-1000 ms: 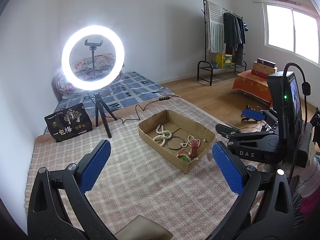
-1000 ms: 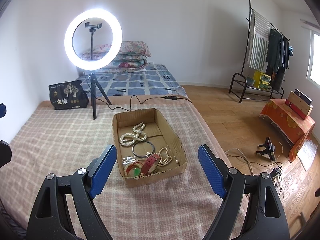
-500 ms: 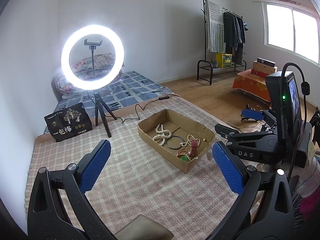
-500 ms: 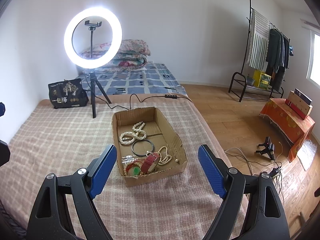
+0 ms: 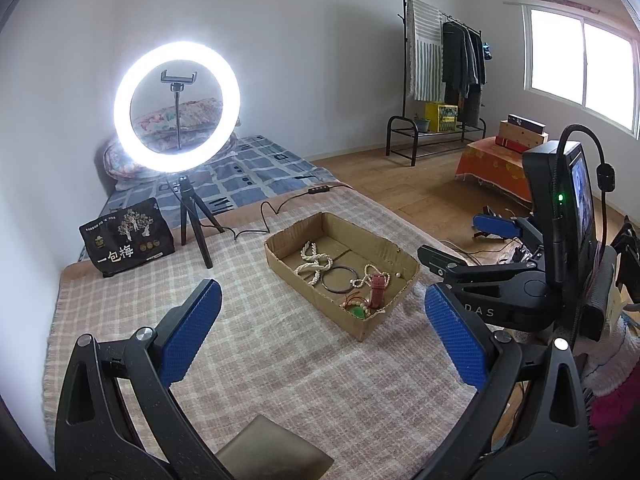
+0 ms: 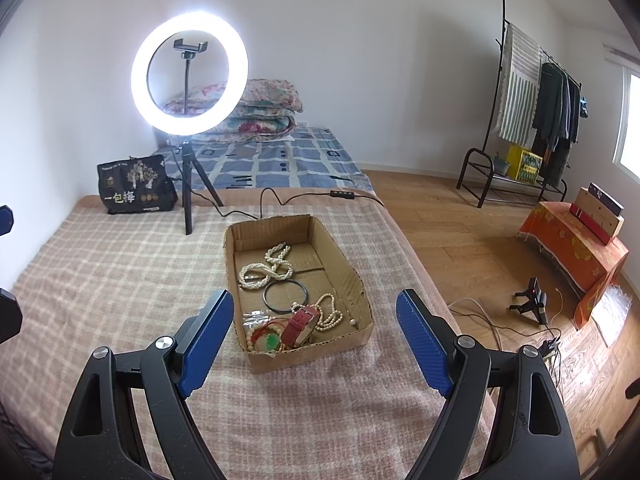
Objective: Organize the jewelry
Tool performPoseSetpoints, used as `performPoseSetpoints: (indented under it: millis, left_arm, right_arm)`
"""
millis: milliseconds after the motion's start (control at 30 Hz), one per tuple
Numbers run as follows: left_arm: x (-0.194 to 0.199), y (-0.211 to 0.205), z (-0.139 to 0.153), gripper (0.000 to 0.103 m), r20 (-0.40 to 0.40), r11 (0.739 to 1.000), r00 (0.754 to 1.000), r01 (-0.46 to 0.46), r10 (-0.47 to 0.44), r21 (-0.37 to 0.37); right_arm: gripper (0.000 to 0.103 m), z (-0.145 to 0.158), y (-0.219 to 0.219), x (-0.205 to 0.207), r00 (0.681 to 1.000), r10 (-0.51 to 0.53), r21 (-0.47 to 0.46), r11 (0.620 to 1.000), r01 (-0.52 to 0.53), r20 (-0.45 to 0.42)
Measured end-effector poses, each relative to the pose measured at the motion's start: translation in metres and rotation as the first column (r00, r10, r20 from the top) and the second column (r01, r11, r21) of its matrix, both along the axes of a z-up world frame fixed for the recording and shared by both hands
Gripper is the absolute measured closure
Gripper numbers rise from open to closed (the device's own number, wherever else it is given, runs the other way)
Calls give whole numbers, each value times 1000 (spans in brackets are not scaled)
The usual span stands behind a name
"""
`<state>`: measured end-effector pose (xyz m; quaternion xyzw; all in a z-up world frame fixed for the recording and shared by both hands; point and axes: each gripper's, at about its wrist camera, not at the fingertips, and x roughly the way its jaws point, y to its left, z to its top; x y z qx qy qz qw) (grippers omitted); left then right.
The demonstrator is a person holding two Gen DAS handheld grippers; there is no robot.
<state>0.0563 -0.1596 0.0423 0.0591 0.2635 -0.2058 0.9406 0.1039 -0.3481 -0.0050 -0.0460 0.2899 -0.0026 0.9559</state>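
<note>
Left wrist view: my left gripper (image 5: 318, 332) hangs wide apart and empty, barely shifted from a second ago. Cardboard box (image 5: 362, 326) sits on the checked blanket (image 5: 132, 280).

Right wrist view: my right gripper (image 6: 316, 338) is spread and empty, slightly nearer the box than before. White bead necklace (image 6: 266, 266), black bangle (image 6: 285, 297) and red watch strap (image 6: 299, 324) lie jumbled inside, unmoved, so this fits sorting either pending or over.

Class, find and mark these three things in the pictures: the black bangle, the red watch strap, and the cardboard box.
black bangle (image 6: 285, 297), right wrist view, on its near rim.
red watch strap (image 6: 301, 322), right wrist view, middle of the strap.
cardboard box (image 5: 356, 322), left wrist view, on its near outer wall.
</note>
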Motion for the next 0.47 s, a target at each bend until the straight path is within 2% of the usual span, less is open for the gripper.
performPoseSetpoints:
  millis: [300,467]
  left_arm:
    - [8,1,-3,0,-62,1000,998,5,-5,-7]
    - [7,2,-5,0,-36,1000,999,-27,27,3]
  right_arm:
    - [20,3,0,3,1000,0,-9,1000,0,-2]
    - [20,3,0,4,1000,-4,-10,1000,4,0]
